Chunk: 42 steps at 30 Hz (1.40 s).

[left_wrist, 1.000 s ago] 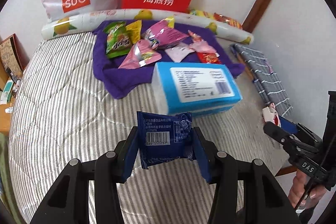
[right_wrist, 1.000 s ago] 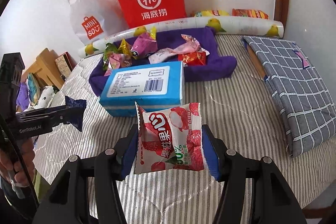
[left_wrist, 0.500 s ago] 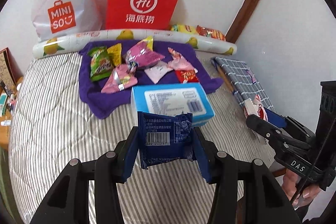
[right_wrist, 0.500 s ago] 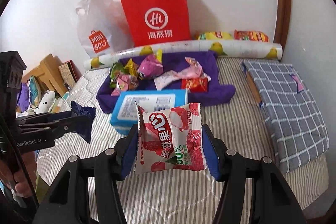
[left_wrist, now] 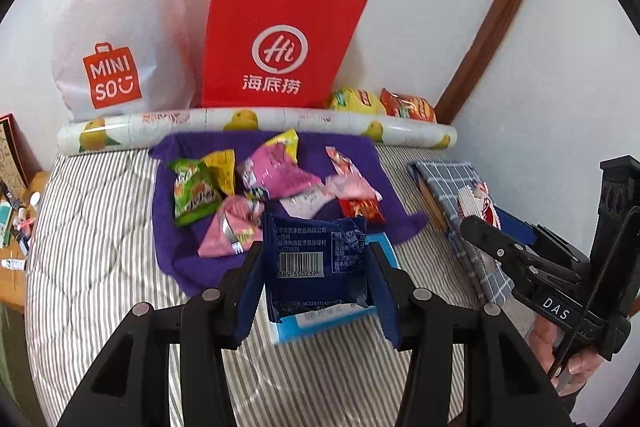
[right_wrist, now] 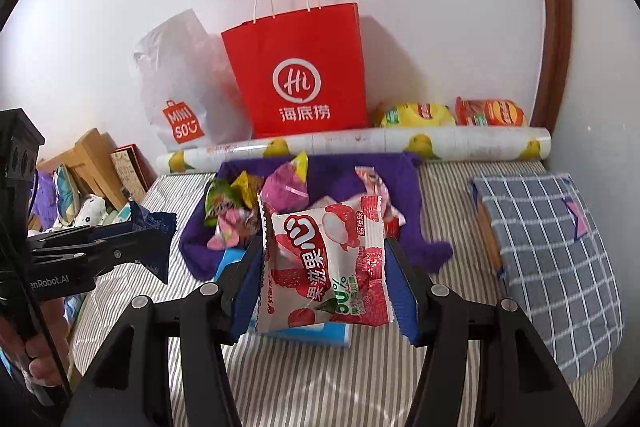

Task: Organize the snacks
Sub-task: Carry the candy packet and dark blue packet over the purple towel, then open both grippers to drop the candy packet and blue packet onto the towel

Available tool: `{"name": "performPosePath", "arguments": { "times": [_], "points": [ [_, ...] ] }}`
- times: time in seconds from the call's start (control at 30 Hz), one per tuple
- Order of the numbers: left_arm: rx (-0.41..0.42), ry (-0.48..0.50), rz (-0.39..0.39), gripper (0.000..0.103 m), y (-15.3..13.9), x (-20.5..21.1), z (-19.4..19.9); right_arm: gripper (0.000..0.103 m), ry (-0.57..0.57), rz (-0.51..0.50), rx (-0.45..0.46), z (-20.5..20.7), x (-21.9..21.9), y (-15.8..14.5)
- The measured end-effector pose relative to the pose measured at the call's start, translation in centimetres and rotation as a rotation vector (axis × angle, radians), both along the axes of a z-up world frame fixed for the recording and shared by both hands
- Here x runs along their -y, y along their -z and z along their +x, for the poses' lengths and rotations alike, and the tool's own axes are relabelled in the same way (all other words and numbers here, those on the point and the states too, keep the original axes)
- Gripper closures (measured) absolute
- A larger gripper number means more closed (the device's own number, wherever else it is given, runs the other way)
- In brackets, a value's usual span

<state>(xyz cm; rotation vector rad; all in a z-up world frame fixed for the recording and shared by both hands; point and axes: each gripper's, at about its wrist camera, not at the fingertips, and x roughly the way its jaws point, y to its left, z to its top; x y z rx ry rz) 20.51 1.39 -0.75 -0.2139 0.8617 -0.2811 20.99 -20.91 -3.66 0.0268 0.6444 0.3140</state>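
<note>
My left gripper (left_wrist: 316, 291) is shut on a dark blue snack packet (left_wrist: 316, 263) with a barcode, held up above the striped bed. My right gripper (right_wrist: 326, 279) is shut on a white and red lychee jelly packet (right_wrist: 324, 267). Each gripper shows in the other's view: the right one (left_wrist: 486, 223) at the right edge, the left one (right_wrist: 156, 239) at the left. Beyond lie several snack packets (left_wrist: 276, 175) on a purple cloth (left_wrist: 180, 259). A red paper bag (left_wrist: 276, 43) and a white Miniso bag (left_wrist: 116, 39) stand against the wall.
A blue tissue box (left_wrist: 332, 319) lies just beneath the held packets. A lemon-print roll (left_wrist: 256, 127) crosses the bed's far end, with two chip bags (right_wrist: 452, 115) behind it. A grey checked cushion (right_wrist: 552, 267) lies at right. Wooden furniture and clutter (right_wrist: 92, 179) stand at left.
Both grippers have risen and pulled back with their packets. The tissue box has slid under the held packets in view, and the bags at the wall show in full.
</note>
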Motion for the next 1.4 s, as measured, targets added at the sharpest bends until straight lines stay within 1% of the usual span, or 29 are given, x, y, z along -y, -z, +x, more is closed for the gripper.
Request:
{"name": "performPosePath", "arguments": {
  "times": [0.3,0.4,0.5,0.67,0.9,1.0,1.17,1.4],
  "points": [
    [-0.008,-0.045,-0.022,0.056,-0.4,-1.0,5.0,0.046,-0.026,-0.010,0.003,5.8,-0.7,-1.0],
    [-0.017,-0.060,-0.028,0.056,0.0,-1.2,6.7,0.046,-0.029,-0.018,-0.001,7.8,-0.9,-1.0],
    [-0.037,-0.067,-0.040,0.055,0.8,-1.4,8.3,0.046,-0.033,-0.023,-0.013,9.6,-1.2,-0.5],
    [-0.078,-0.079,-0.044,0.055,2.4,-1.4,10.7,0.046,-0.040,-0.023,-0.067,12.6,-1.5,2.0],
    [-0.147,-0.073,-0.046,0.055,5.5,-1.1,13.1,0.046,-0.064,-0.037,-0.149,15.6,-2.2,5.9],
    [-0.166,-0.061,-0.039,0.055,6.4,-0.8,13.8,0.046,-0.068,-0.039,-0.165,16.1,-2.3,6.8],
    [-0.184,-0.046,-0.002,0.055,7.6,0.0,14.3,0.046,-0.082,-0.052,-0.173,16.8,-2.2,8.3],
    [-0.208,-0.025,0.012,0.055,8.7,0.5,14.9,0.045,-0.103,-0.088,-0.185,17.1,-3.0,9.7]
  ]
}}
